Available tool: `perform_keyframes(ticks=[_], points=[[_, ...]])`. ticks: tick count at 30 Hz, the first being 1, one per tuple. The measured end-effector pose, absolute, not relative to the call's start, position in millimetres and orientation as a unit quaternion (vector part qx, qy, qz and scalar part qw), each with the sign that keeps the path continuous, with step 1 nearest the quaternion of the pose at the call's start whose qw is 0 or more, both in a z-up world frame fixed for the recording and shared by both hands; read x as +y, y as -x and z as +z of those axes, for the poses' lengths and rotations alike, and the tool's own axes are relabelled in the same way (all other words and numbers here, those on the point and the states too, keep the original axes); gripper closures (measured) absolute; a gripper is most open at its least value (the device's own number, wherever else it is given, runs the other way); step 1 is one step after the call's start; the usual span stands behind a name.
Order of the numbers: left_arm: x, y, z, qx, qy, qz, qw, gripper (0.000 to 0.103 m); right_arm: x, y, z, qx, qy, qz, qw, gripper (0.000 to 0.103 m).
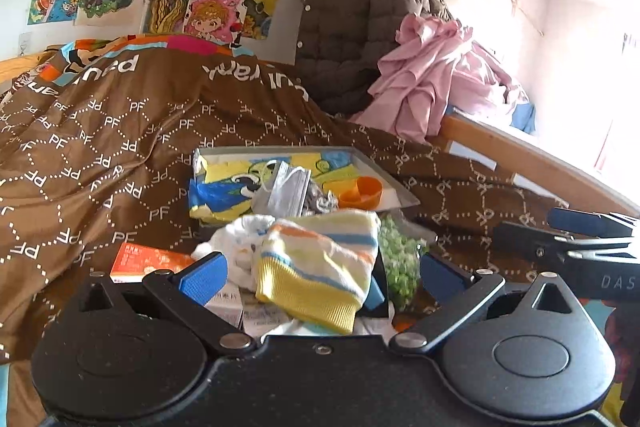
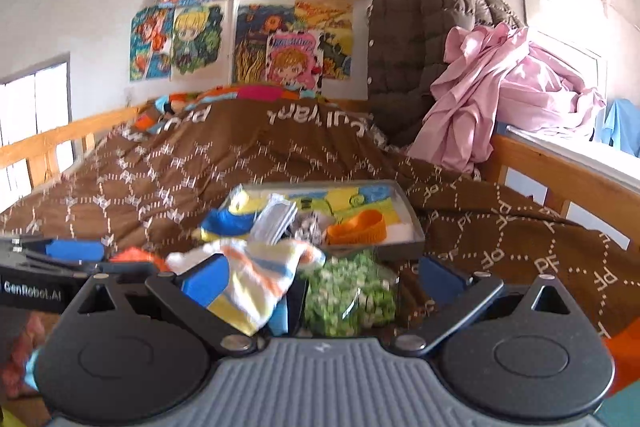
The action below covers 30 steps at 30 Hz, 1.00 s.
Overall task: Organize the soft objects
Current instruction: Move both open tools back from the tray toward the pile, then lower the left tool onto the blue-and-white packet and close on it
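Observation:
A striped sock [image 1: 320, 267] in yellow, white, orange and blue lies on a pile of small things on the brown bedspread. My left gripper [image 1: 320, 273] is open, and the sock sits between its blue pads without either pad touching it. My right gripper [image 2: 322, 277] is also open. The same sock [image 2: 256, 279] lies beside its left pad, and a clear bag of green pieces [image 2: 348, 291] sits between its fingers. Behind the pile stands a grey tray [image 1: 394, 183] holding face masks [image 1: 282, 189], an orange band [image 1: 360, 193] and colourful cloth.
White cloth [image 1: 236, 239], an orange box [image 1: 148, 261] and small cartons lie under and left of the sock. A brown quilted coat [image 1: 360, 27] and pink fabric [image 1: 432, 75] are heaped at the back right. A wooden bed rail [image 1: 520, 155] runs along the right.

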<state>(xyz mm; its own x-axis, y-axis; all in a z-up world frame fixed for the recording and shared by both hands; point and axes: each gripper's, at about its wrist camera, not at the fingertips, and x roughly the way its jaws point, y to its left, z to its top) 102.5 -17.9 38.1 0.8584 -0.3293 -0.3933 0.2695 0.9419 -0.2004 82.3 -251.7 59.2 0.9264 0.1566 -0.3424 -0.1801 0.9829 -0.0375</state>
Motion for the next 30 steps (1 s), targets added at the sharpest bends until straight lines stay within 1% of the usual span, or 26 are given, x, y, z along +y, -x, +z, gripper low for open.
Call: perform_keyframes(ticks=[6,17,23,30], points=[[-16.9,-100.7,25.5,0.231,0.065,-0.156,0.958,0.001,-247.3,-74.2,46.4,0.195,0.05,0.087,0.976,0.0],[-11.2,-95.8,9.4,0.253,0.068,-0.155,0.953,0.001,-239.5,-87.0,25.3,0.24,0.067,0.102,0.963,0.0],[-7.8,-98.4,2.4,0.262,0.066,-0.149,0.951,0.001,-236.6,-88.1,22.6,0.246,0.076,0.102,0.961,0.0],[-8.8,-99.7,-5.6,0.282,0.039,-0.138,0.948,0.001,-237.2,-89.6,15.3,0.265,0.099,0.108,0.953,0.0]])
